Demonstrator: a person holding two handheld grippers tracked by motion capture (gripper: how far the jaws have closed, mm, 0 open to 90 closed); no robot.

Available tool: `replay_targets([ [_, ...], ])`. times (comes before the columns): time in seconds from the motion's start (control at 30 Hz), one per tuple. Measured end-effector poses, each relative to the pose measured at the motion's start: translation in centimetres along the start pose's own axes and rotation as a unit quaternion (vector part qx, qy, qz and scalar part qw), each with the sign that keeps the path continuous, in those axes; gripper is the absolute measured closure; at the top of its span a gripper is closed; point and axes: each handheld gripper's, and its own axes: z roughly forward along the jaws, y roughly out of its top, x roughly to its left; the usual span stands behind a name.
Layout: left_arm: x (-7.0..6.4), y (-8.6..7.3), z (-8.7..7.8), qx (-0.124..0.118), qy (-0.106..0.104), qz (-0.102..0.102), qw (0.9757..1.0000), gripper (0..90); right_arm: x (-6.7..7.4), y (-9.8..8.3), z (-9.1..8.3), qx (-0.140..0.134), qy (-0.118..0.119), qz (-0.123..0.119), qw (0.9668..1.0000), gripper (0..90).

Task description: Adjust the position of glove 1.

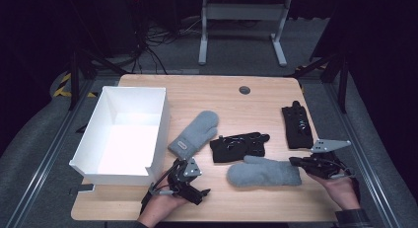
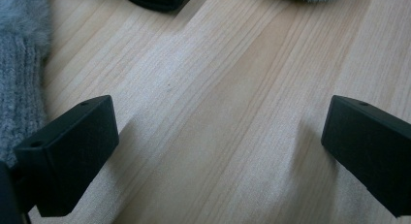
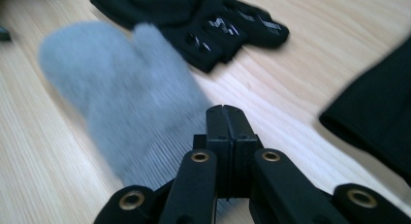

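Observation:
A grey mitten lies near the table's front, its cuff toward my right gripper. That gripper is shut, its jaws flush together just over the cuff, and I see nothing between them. A second grey mitten lies beside the white box. A black glove rests between the two mittens. Another black glove lies by the right edge. My left gripper stands open over bare wood at the front left.
The white box is open-topped and takes up the table's left side. A round cable hole sits at the back of the wooden table. Bare wood lies along the back and the front middle.

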Motion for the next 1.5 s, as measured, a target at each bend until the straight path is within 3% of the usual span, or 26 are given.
replay_targets([
  [0.23, 0.0, 0.0, 0.0, 0.000, 0.000, 0.000, 1.0000, 0.3, -0.5, -2.0, -0.8, 0.021, -0.024, 0.006, 0.9995, 90.0],
  [0.4, 0.0, 0.0, 0.0, 0.000, 0.000, 0.000, 1.0000, 0.3, -0.2, -2.9, -0.6, 0.048, -0.016, 0.000, 0.9987, 90.0],
  [0.57, 0.0, 0.0, 0.0, 0.000, 0.000, 0.000, 1.0000, 0.3, 0.4, -3.4, -0.8, 0.049, 0.023, -0.017, 0.9984, 90.0],
  [0.77, 0.0, 0.0, 0.0, 0.000, 0.001, 0.000, 1.0000, 0.2, 1.4, -3.3, -0.4, 0.054, 0.063, -0.044, 0.9956, 90.0],
  [1.0, -0.2, 0.0, 0.0, 0.001, 0.004, -0.003, 1.0000, 0.2, 3.7, -2.6, 0.4, 0.059, 0.121, -0.081, 0.9876, 90.0],
  [1.1, -0.3, 0.1, -0.1, 0.007, 0.005, -0.006, 0.9999, 0.9, 4.0, -2.4, 0.4, 0.057, 0.127, -0.090, 0.9861, 90.0],
  [1.13, -0.3, 0.2, -0.2, 0.009, 0.006, -0.008, 0.9999, 2.6, 3.8, -2.4, 0.2, 0.053, 0.124, -0.089, 0.9868, 90.0],
  [1.23, -0.3, 0.5, -0.6, 0.012, 0.008, -0.011, 0.9998, 18.8, 2.4, -2.1, -0.6, 0.034, 0.097, -0.072, 0.9921, 90.0],
  [1.33, -0.4, 0.8, -0.8, 0.014, 0.007, -0.015, 0.9998, 33.7, 1.8, -1.8, -0.5, 0.029, 0.089, -0.070, 0.9931, 90.0],
  [1.37, -0.5, 1.0, -0.8, 0.009, 0.001, -0.020, 0.9998, 33.7, 1.6, -1.6, -0.4, 0.028, 0.086, -0.070, 0.9934, 90.0],
  [1.4, -0.6, 1.2, -0.9, 0.007, -0.002, -0.021, 0.9998, 46.4, 1.2, -1.0, 0.1, 0.024, 0.084, -0.071, 0.9936, 90.0],
  [1.43, -0.7, 1.5, -0.9, 0.007, -0.005, -0.021, 0.9997, 46.4, 1.2, -1.0, 0.1, 0.024, 0.084, -0.071, 0.9936, 90.0],
  [1.5, -1.0, 2.1, -0.8, 0.012, -0.018, -0.017, 0.9996, 61.0, 1.0, -0.4, 0.9, 0.023, 0.088, -0.073, 0.9932, 90.0],
])
